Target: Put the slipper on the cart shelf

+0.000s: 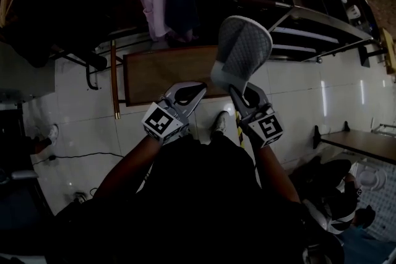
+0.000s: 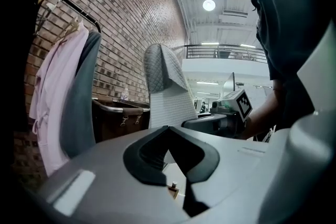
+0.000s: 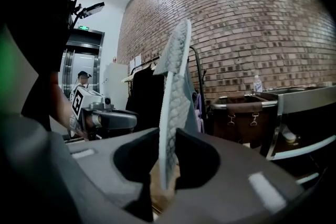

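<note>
A grey quilted slipper [image 1: 241, 52] stands upright with its toe up, and my right gripper [image 1: 238, 93] is shut on its lower end. In the right gripper view the slipper [image 3: 173, 107] shows edge-on, its sole pinched between the dark pads. From the left gripper view the slipper [image 2: 165, 92] rises just ahead and to the right. My left gripper [image 1: 189, 96] is beside it on the left, shut with nothing in it. The metal cart [image 1: 322, 21] with its shelves stands ahead to the right; its shelf edge [image 3: 304, 99] is at the right of the right gripper view.
A brown canvas bin [image 3: 244, 113] stands by the cart against the brick wall. A clothes rack with a pink garment [image 2: 52, 107] is to the left. A dark table [image 1: 362, 145] and a person [image 1: 346, 207] are at the lower right on the white tiled floor.
</note>
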Motion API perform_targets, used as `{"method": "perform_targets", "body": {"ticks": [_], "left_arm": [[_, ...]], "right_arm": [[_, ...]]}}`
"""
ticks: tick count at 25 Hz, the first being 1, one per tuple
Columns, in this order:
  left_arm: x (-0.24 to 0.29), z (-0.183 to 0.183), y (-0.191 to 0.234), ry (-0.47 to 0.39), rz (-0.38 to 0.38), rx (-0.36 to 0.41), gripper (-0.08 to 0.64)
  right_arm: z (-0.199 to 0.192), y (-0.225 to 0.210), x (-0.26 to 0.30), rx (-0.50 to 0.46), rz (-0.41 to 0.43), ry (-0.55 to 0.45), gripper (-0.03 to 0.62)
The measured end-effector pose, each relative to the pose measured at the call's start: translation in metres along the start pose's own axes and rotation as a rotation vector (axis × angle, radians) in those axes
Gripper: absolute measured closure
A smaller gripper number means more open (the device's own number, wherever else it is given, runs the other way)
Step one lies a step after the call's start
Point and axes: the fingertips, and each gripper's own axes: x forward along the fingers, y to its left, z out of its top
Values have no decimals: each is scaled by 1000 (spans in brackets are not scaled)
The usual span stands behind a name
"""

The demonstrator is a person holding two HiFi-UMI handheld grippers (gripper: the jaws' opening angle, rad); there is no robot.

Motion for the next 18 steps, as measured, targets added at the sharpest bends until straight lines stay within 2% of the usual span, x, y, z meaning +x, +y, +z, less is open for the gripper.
{"method": "perform_targets", "body": {"ticks": [4, 6, 10, 18], "left_arm": [[23, -7, -23, 42, -46, 46, 558], [39, -4, -38, 43, -68, 46, 558], [75, -3, -51, 35, -65, 23, 558], [167, 2, -99, 37, -92, 54, 558]], "right_arm": [[-5, -11, -22, 16, -16, -8, 526], [-7, -21, -35, 28, -19, -6, 526], [-10, -51, -64, 24, -26, -12, 526], [-22, -125, -132, 16, -22, -20, 526]]}}
